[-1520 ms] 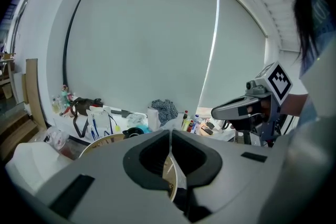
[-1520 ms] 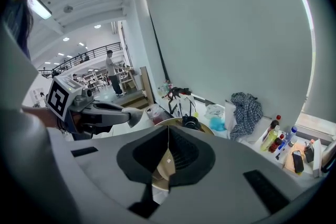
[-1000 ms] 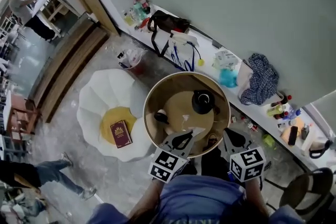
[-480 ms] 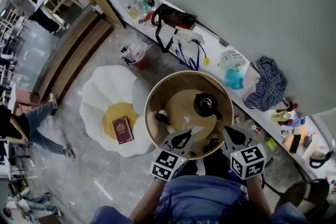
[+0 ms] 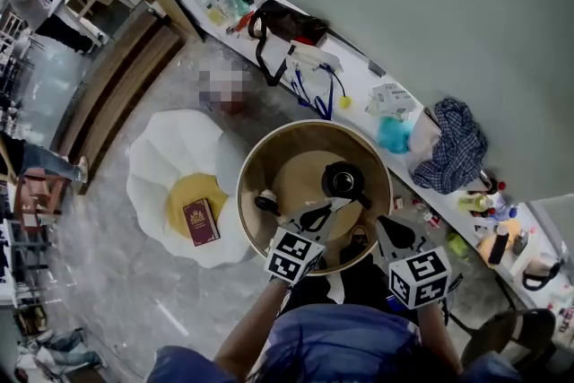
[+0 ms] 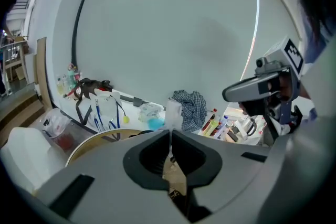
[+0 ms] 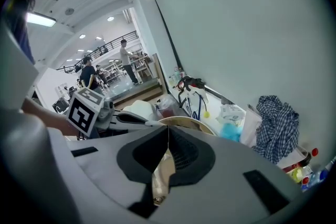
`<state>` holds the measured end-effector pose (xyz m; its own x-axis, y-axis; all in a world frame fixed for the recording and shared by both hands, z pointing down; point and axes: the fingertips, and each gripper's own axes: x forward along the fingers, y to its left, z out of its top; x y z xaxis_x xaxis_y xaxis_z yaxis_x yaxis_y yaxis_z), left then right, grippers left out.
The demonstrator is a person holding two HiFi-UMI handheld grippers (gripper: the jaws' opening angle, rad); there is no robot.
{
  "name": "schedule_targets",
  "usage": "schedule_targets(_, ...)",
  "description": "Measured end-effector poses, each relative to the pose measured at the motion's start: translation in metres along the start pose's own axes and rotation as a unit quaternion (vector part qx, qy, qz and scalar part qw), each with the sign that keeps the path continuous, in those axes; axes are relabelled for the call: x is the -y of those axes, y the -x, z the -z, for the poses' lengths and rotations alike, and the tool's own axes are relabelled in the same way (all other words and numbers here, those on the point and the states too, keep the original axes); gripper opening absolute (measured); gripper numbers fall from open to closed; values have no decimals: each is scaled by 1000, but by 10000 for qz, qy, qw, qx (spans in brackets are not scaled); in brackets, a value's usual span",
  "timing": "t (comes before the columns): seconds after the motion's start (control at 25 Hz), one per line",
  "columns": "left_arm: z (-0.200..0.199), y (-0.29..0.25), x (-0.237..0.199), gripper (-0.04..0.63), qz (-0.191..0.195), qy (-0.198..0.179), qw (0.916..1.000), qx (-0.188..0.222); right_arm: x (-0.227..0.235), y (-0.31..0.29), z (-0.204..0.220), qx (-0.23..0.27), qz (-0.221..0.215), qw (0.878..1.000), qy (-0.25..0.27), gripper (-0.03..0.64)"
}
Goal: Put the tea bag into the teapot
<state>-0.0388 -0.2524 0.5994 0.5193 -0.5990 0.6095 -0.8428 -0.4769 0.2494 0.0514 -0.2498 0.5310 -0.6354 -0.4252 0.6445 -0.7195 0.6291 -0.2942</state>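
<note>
The black teapot (image 5: 343, 179) stands with its top open on the round tan table (image 5: 269, 155) in the head view. My left gripper (image 5: 335, 207) is shut on the white tea bag (image 5: 340, 204), just beside the teapot's near side. In the left gripper view the tea bag (image 6: 172, 114) sticks up from the closed tips of the left gripper (image 6: 170, 132). My right gripper (image 5: 387, 229) hangs over the table's near right rim, shut with nothing in it. The right gripper view shows the right gripper (image 7: 168, 129) with jaws meeting and empty.
A small dark cup (image 5: 266, 200) sits at the table's left. A white petal-shaped seat (image 5: 166, 152) with a red book (image 5: 199, 221) lies left of the table. A white ledge (image 5: 359, 90) along the wall carries a black bag (image 5: 282, 21), bottles and a plaid cloth (image 5: 456, 143).
My left gripper has moved forward and down with the tea bag, from the table's near edge to right beside the teapot. The right gripper shifted slightly forward.
</note>
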Motion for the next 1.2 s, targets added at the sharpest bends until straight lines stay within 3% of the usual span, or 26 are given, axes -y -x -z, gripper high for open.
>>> schedule_targets(0.28, 18, -54, -21, 25, 43, -215, 9985, -509, 8, -15, 2, -167, -107, 9998, -81, 18)
schedule_targets(0.52, 36, -91, -50, 25, -232, -126, 9959, -870, 13, -23, 23, -409, -180, 9987, -246, 18)
schedule_targets(0.72, 48, -117, -58, 25, -245, -145, 9930, -1146, 24, -25, 38, -596, -120, 9974, -378, 18)
schedule_targets(1.2, 78, -149, -59, 25, -370, -553, 9734, -2193, 42, -26, 46, -658, -51, 9968, -452, 18)
